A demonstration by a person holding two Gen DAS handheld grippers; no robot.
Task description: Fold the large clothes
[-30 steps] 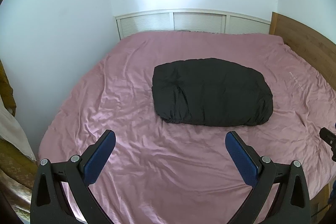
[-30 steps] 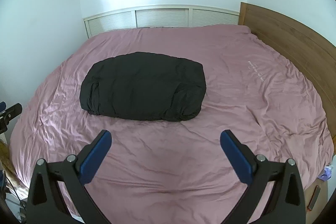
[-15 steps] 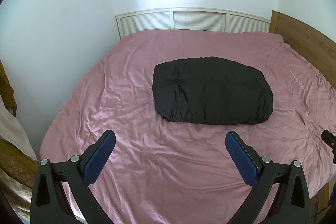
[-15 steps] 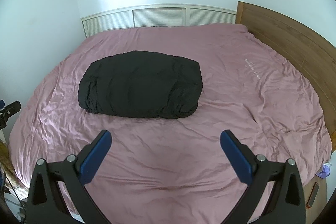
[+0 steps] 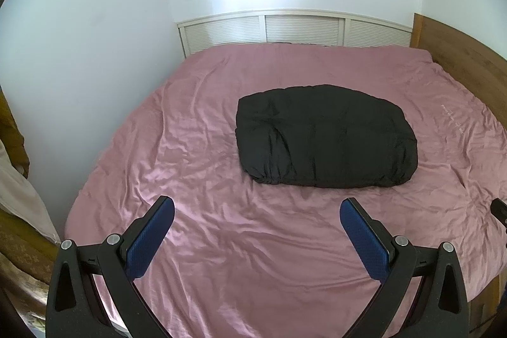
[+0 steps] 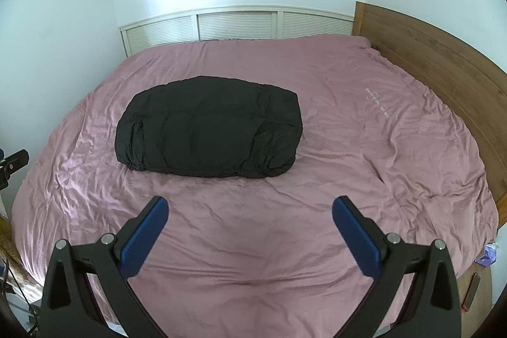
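A black puffy garment (image 5: pixel 326 135) lies folded into a thick rectangular bundle in the middle of a bed with a pink cover (image 5: pixel 221 243). It also shows in the right wrist view (image 6: pixel 209 130). My left gripper (image 5: pixel 257 209) is open and empty, held above the near part of the bed, short of the bundle. My right gripper (image 6: pixel 250 206) is open and empty too, above the near part of the pink cover (image 6: pixel 253 258), short of the bundle.
A wooden headboard (image 6: pixel 443 75) runs along the bed's right side. White louvred panels (image 5: pixel 301 30) stand behind the far edge, a white wall (image 5: pixel 79 68) on the left. Cloth (image 5: pixel 19 195) hangs at the near left. Small items (image 6: pixel 489 254) lie beside the bed at right.
Both grippers have drifted slightly back and up, so the bundle sits a little higher in both views. The garment has not moved. Both stay open.
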